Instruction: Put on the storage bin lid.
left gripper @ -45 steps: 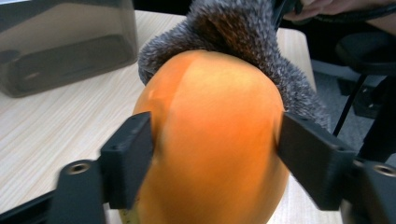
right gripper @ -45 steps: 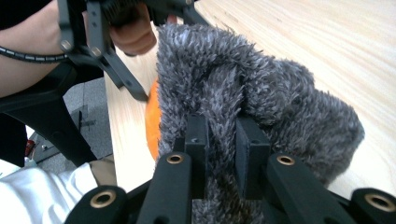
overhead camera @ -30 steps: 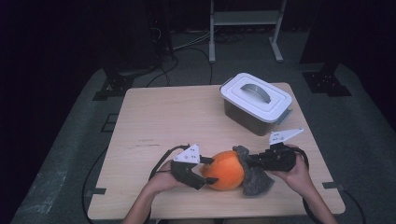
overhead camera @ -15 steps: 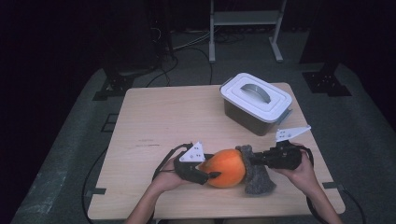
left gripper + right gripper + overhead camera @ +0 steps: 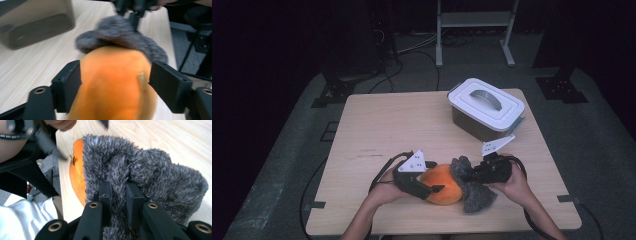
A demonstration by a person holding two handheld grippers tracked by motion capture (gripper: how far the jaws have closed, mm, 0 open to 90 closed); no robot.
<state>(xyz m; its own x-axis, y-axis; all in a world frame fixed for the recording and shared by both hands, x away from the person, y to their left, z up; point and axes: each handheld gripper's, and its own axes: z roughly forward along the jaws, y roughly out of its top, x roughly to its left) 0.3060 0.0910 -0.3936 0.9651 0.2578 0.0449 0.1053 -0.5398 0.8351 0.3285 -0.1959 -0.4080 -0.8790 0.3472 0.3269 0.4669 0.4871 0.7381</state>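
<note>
While the right tool (image 5: 468, 176) stays clamped on the grey fuzzy cover (image 5: 474, 192), the orange plush (image 5: 443, 184) lies on the worktop (image 5: 377, 130) directly left of it, between the left tool's (image 5: 436, 189) jaws, which have just been opening; they flank its sides, contact unclear

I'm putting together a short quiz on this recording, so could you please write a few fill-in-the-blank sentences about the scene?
1. The left gripper has the ____ plush ball between its jaws.
2. The right gripper is shut on the fuzzy ____ cloth.
3. The container at the far right of the table has a white ____ with a handle on top.
4. The cloth lies on the side of the ball towards the ____ gripper.

Missing words: orange; grey; lid; right
</note>
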